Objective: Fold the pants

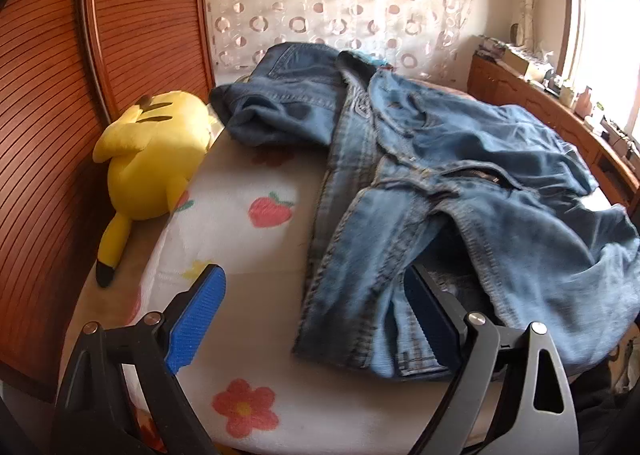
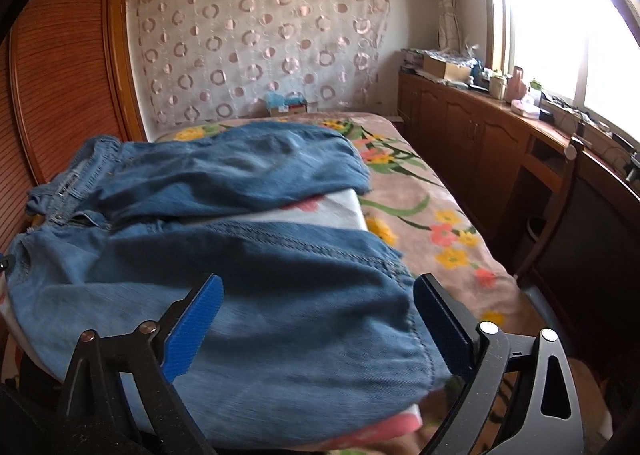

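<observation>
Blue denim pants (image 1: 440, 175) lie rumpled on a white flowered pad (image 1: 248, 239) on the bed, waistband with open zipper near the middle. My left gripper (image 1: 316, 319) is open, its blue pads on either side of the near waist edge, its right finger (image 1: 432, 319) against the denim. In the right wrist view the pants (image 2: 248, 287) spread with two legs running right; the far leg (image 2: 248, 171) lies apart from the near one. My right gripper (image 2: 316, 327) is open above the near leg's hem end.
A yellow plush toy (image 1: 156, 155) lies at the pad's left edge by a wooden slatted wardrobe (image 1: 48, 115). A floral blanket (image 2: 432, 223) covers the bed. A wooden cabinet (image 2: 480, 135) with clutter runs under the window at right.
</observation>
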The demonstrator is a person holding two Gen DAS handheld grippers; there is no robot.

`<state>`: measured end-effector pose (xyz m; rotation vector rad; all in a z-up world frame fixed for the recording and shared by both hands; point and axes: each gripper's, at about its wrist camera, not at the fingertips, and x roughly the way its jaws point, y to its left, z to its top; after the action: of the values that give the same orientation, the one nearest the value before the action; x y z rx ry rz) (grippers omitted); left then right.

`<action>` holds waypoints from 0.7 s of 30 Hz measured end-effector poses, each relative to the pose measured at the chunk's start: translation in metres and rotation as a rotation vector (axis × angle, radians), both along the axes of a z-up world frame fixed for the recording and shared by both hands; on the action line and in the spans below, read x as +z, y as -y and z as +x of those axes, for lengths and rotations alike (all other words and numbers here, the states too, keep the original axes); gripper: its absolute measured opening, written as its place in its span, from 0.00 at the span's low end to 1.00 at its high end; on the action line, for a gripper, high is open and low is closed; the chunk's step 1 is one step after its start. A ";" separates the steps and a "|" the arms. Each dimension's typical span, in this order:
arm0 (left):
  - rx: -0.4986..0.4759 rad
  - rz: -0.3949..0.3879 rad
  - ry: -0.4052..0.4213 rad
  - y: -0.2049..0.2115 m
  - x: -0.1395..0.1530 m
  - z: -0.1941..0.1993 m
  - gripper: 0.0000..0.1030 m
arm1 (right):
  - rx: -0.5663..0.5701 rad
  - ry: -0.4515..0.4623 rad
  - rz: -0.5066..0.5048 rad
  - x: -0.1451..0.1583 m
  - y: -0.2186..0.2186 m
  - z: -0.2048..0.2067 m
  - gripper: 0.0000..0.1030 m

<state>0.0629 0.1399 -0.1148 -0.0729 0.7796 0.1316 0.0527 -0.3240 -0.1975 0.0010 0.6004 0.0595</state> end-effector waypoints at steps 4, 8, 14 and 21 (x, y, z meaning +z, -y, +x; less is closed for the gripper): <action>0.009 -0.003 -0.030 -0.004 -0.012 0.002 0.89 | -0.009 -0.036 0.003 0.003 0.005 -0.006 0.84; 0.005 -0.005 -0.035 -0.005 -0.016 0.002 0.89 | -0.013 -0.075 -0.007 0.004 0.011 -0.015 0.77; -0.018 -0.036 -0.032 -0.006 -0.019 0.002 0.82 | 0.003 -0.117 0.014 0.011 0.012 -0.024 0.65; -0.072 -0.060 -0.009 -0.003 -0.017 -0.001 0.62 | 0.007 -0.146 0.009 0.018 0.012 -0.027 0.42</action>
<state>0.0615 0.1433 -0.1316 -0.1011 0.7943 0.0401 0.0259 -0.3359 -0.1794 0.0115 0.7460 0.0697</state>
